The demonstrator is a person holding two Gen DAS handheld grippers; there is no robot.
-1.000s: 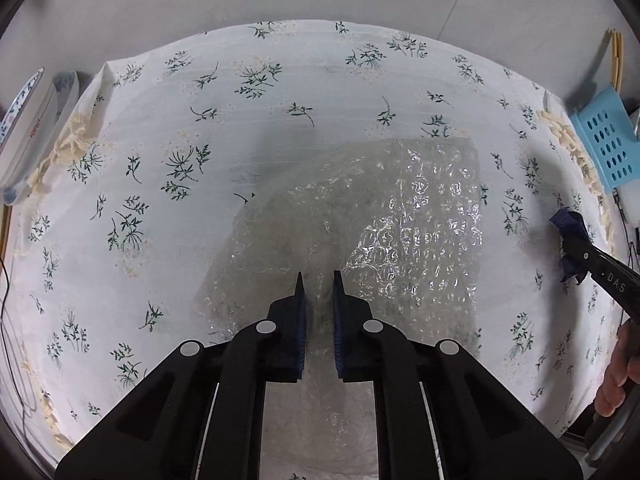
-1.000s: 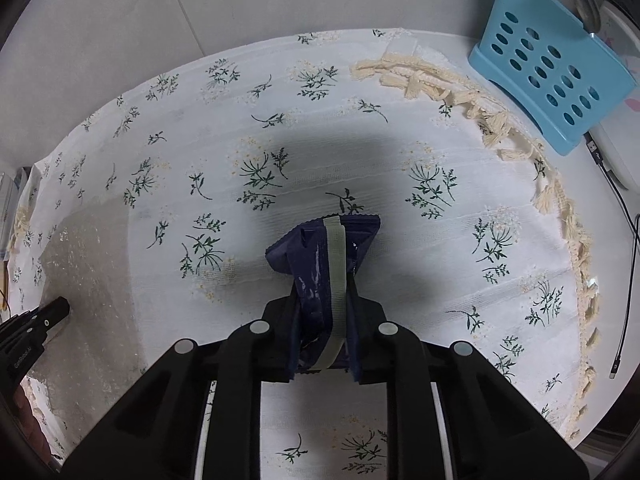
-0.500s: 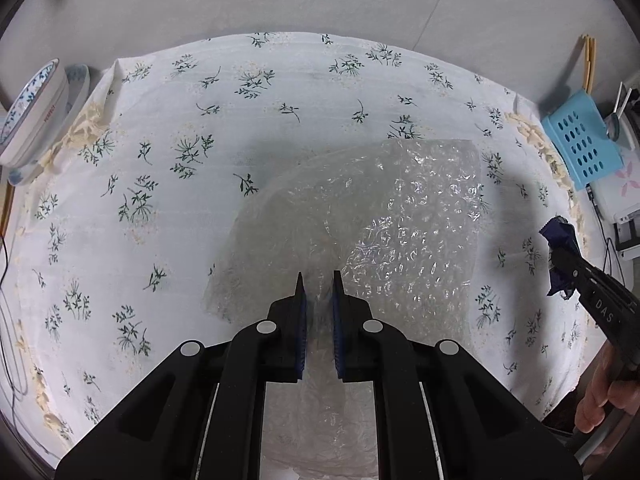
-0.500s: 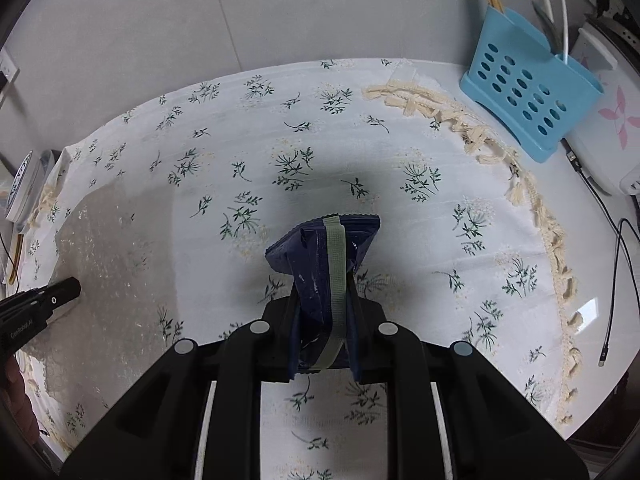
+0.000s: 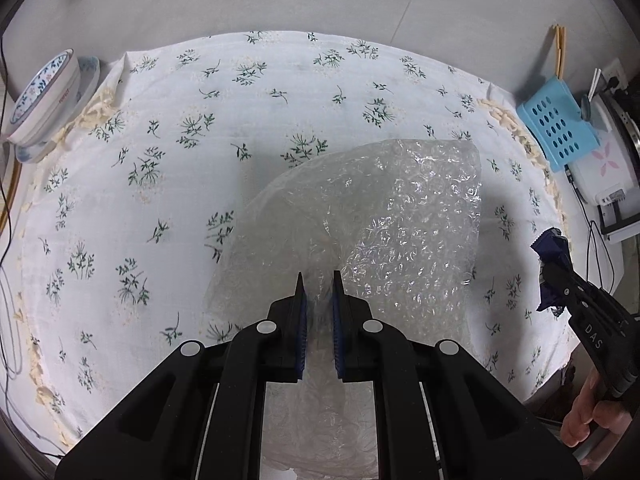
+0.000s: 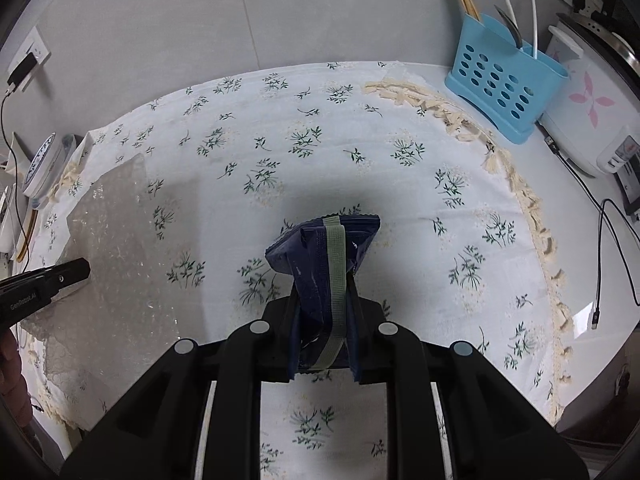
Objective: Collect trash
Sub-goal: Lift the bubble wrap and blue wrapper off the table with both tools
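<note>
**Both grippers hold trash above the table**

In your left camera view, look first at the upper left of the frame. A bowl with blue flowers sits there on a plate, just off the edge of the tablecloth. The cloth is white with small green plants on it and fills most of the frame.

In the lower middle, your left gripper has its two fingers pressed together on a see-through sheet of bubble wrap. The sheet spreads up and to the right from the fingers, and more of it hangs down below them.

At the upper right stands a blue basket with holes, with a white cooker beside it. At the right edge your right gripper pokes in, with a dark wrapper in it, and your hand shows in the lower right corner.

In your right camera view, the left gripper comes in at the left edge with the bubble wrap hanging from it. In the middle of the frame, your right gripper is clamped on a dark blue wrapper with a grey-green stripe. The wrapper sticks up past the fingertips, and its shadow lies on the cloth behind it. The blue basket, holding sticks and spoons, stands at the upper right.
</note>
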